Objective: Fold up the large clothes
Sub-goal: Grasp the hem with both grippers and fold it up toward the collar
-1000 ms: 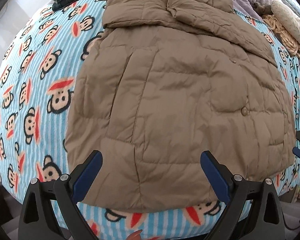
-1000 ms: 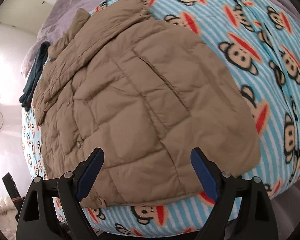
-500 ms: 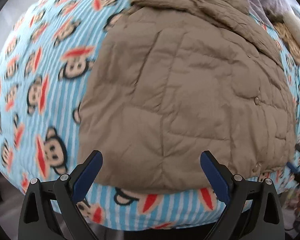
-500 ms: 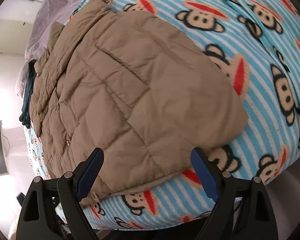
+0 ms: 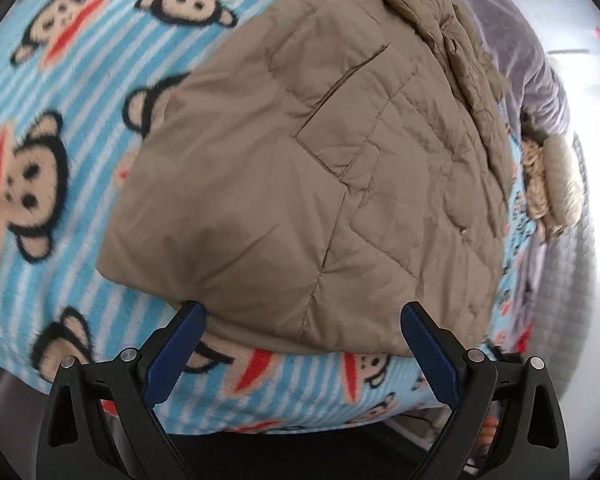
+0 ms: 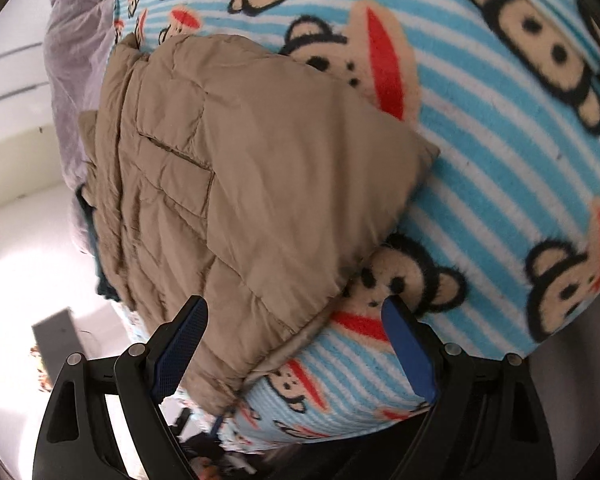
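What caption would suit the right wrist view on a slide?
Open right claw poised over the near hem corner of a tan quilted jacket lying on a monkey-print blanket.

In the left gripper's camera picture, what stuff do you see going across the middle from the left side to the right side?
Monkey blanket → tan puffy jacket → cream knitted thing → grey quilted cover.

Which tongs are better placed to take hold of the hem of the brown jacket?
Probably the right tongs: the brown jacket has its hem corner already between their open fingers. The left tongs only frame the hem edge.
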{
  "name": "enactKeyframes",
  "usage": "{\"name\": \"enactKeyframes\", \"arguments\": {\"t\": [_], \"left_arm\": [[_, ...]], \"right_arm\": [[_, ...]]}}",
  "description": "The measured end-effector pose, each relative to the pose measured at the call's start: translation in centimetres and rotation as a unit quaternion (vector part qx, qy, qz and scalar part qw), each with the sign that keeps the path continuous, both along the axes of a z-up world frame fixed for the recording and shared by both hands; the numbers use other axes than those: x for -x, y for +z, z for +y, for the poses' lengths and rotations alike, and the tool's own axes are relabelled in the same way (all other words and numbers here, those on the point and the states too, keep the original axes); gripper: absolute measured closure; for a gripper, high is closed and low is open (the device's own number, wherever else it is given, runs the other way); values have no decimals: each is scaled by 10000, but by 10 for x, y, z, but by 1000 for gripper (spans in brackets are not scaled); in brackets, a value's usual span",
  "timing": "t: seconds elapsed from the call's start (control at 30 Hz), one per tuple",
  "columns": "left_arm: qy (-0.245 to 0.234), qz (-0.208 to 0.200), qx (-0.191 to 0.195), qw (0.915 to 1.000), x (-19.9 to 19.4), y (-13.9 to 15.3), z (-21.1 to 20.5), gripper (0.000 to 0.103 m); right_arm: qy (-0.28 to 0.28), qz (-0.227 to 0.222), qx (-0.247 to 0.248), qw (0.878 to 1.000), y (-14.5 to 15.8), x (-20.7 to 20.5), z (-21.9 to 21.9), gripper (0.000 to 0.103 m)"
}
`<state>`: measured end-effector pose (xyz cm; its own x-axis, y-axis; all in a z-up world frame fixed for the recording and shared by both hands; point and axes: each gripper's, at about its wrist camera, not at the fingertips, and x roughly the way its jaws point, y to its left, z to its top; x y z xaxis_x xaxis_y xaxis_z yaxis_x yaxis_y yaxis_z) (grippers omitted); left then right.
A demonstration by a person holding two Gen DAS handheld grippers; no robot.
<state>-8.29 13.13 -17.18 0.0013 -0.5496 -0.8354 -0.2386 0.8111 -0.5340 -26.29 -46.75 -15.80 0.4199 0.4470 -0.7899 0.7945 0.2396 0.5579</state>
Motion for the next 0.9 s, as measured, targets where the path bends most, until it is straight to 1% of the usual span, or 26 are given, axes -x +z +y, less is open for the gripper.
{"name": "enactKeyframes", "arguments": {"t": [0.03,0.13,0.3,0.43,0.53,0.67,0.83,0.9], "left_arm": [[79,72,145,9998,1,-6,1,5],[232,182,241,9993,5,-13,5,5],[280,136,270,9992,9,-11,3,5],[368,141,286,9988,12,-7,12,5],[453,202,359,9981,15,-10,18,5],[435,306,479,9974,11,-25,13,5],[491,211,548,9971,-5,-33,-2,5],[547,144,526,9970,-9,-32,-7,5]], "right_arm": [[-33,-43,-59,10000,-2,0,0,12],[-96,-66,-184,9998,-8,1,-1,12],[-169,2,-287,9994,-12,1,-1,12],[-310,-18,-414,9987,-16,0,-4,12],[-439,-91,-529,9976,-22,4,-8,12],[-578,-262,-683,9956,-29,8,-8,12],[-664,-512,-884,9925,-36,4,-5,12],[-653,-603,-931,9917,-38,-1,-3,15]]}}
